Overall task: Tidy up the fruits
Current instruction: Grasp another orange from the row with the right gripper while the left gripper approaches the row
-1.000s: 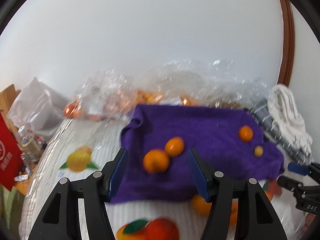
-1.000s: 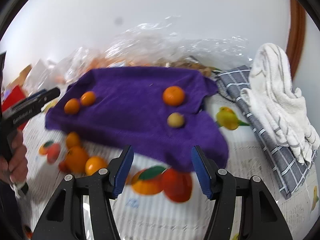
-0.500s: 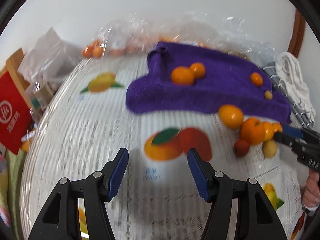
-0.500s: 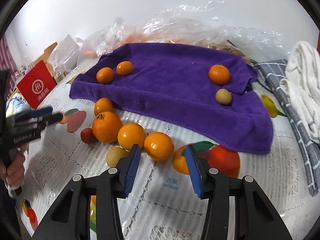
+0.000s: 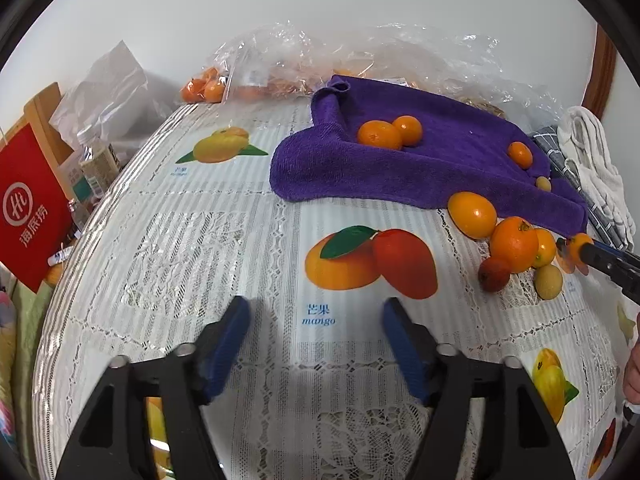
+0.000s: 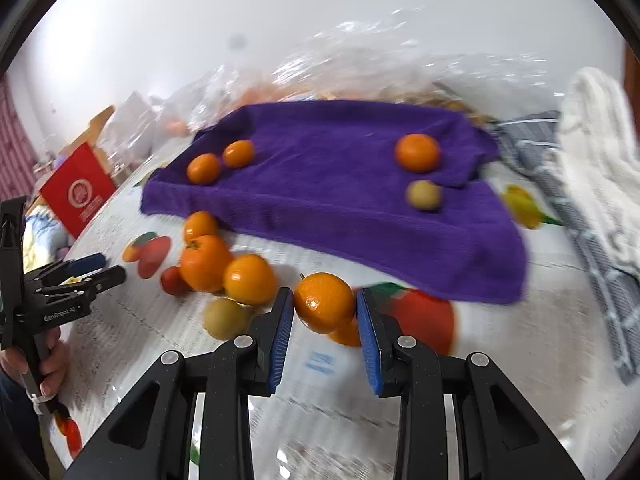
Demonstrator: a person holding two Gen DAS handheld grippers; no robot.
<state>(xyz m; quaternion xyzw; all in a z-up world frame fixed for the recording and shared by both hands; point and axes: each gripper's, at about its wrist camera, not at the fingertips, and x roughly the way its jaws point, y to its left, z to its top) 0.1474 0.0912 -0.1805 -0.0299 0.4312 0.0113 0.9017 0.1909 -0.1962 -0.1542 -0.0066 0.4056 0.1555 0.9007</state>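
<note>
My right gripper (image 6: 325, 318) is shut on an orange (image 6: 325, 303) and holds it just above the tablecloth, in front of the purple towel (image 6: 332, 200). The towel carries two small oranges (image 6: 222, 161) at its left, one orange (image 6: 417, 153) and a small yellow-green fruit (image 6: 424, 195) at its right. A cluster of oranges (image 6: 224, 264), a small red fruit (image 6: 173, 280) and a yellow-green fruit (image 6: 226, 318) lies left of my right gripper. My left gripper (image 5: 316, 336) is open and empty, low over the cloth, well left of the cluster (image 5: 508, 242).
Clear plastic bags of oranges (image 5: 256, 80) lie behind the towel. A red box (image 5: 28, 208) and bottles stand at the left table edge. A white towel (image 5: 596, 160) on grey checked cloth lies at the right. The tablecloth (image 5: 200, 240) has printed fruit pictures.
My right gripper closed on one orange from the cluster and lifted it slightly. My left gripper pulled back from the towel and dropped lower over the printed mango.
</note>
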